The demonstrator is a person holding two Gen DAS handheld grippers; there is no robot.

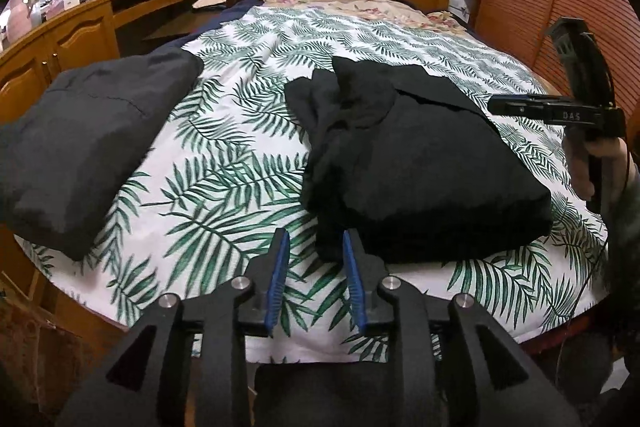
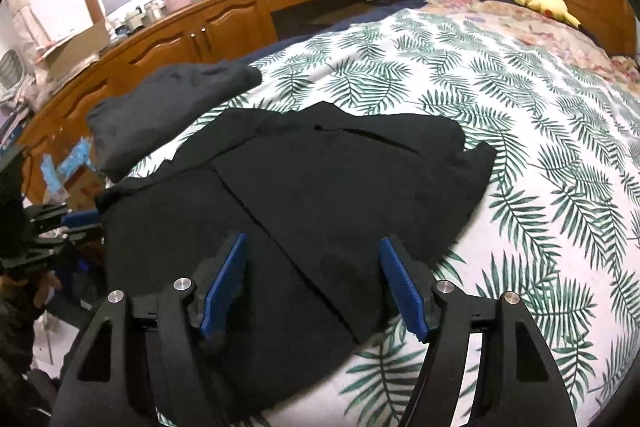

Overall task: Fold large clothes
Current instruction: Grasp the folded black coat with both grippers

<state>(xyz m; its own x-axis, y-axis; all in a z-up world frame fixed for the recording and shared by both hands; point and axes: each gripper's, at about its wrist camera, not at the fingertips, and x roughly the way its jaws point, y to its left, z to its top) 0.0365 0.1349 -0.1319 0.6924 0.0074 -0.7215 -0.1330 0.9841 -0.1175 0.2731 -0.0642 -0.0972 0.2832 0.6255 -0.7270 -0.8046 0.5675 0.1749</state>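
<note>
Bedroom, leaf-print bed [image 1: 240, 155]. Near edge: left tongs [image 1: 314, 247] slightly parted, empty; right tongs [image 2: 312, 279] wide, released above the folded black garment [image 2: 320, 187]. Beyond, at the bed's left edge, a folded grey garment [image 1: 80, 139]. Fold apparently complete; next, probably tidying or stacking.

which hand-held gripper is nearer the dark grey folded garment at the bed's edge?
Left. The left hand-held gripper sits between the dark grey folded garment and the black garment; the right hand-held gripper hangs over the black one, farther away.
</note>
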